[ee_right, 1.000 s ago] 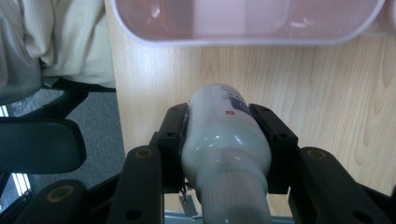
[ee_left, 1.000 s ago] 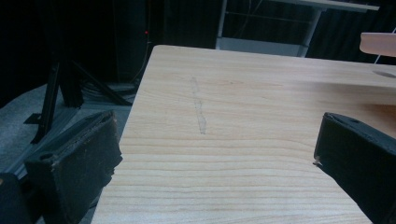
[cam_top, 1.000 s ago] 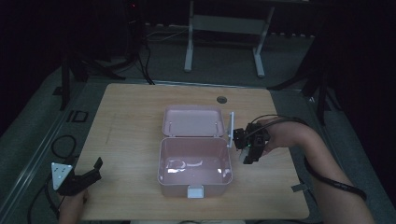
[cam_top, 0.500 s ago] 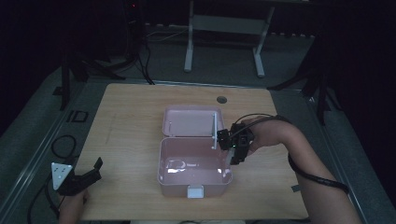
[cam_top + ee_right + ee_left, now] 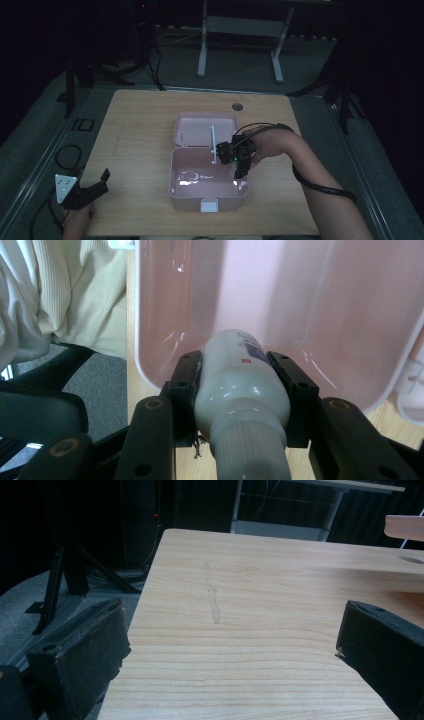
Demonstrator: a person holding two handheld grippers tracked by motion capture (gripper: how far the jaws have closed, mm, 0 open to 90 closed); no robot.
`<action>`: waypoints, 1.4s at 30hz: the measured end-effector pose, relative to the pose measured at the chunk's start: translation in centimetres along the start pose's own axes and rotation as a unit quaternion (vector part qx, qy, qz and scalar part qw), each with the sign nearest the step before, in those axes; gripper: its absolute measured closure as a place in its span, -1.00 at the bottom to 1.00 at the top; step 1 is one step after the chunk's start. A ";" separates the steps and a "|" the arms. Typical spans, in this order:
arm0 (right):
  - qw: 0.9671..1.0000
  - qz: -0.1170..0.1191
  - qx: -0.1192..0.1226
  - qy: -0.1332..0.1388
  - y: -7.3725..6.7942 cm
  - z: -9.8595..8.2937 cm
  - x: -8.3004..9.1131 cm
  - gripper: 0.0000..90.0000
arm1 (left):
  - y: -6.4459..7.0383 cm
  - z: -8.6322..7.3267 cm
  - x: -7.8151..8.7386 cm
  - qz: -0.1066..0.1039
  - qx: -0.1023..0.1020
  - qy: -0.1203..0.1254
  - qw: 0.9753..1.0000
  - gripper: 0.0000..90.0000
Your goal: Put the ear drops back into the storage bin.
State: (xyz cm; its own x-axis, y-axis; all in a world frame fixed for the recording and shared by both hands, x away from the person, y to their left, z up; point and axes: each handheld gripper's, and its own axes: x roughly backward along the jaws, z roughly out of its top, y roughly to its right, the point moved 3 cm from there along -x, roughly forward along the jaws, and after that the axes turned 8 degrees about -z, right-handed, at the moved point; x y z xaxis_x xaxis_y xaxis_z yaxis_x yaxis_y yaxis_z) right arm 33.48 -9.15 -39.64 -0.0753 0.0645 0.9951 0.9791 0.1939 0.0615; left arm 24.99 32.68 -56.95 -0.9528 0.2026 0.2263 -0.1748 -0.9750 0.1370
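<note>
While clamped in right gripper [image 5: 242, 405], white bottle [image 5: 240, 390] could clip pink box [image 5: 208, 192] right wall; left gripper [image 5: 225, 645] gaping, near-left.

light wooden table [image 5: 140, 145] with an open pink box [image 5: 207, 187] near its front edge

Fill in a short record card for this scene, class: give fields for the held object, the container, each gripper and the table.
held object: white plastic bottle, ribbed cap toward the camera
container: pink plastic box, hinged lid lying open behind it
right gripper: shut on the bottle, above the box's right side
left gripper: open, holding nothing, near the table's front left corner
table: light wooden tabletop
</note>
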 end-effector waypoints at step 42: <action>0.999 0.011 0.042 -0.012 0.0 1.9 -8.6 0.32 | 0.0 0.0 0.0 -0.001 0.000 -0.001 1.000 -0.99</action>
State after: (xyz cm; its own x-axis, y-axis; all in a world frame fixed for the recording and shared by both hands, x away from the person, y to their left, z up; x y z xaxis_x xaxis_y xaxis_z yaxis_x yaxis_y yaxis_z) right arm 33.76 -7.80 -48.38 -0.0601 0.0934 0.9938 0.9614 0.2731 0.0325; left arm 25.00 32.68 -56.96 -0.9520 0.2050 0.2271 -0.1770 -0.9745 0.1376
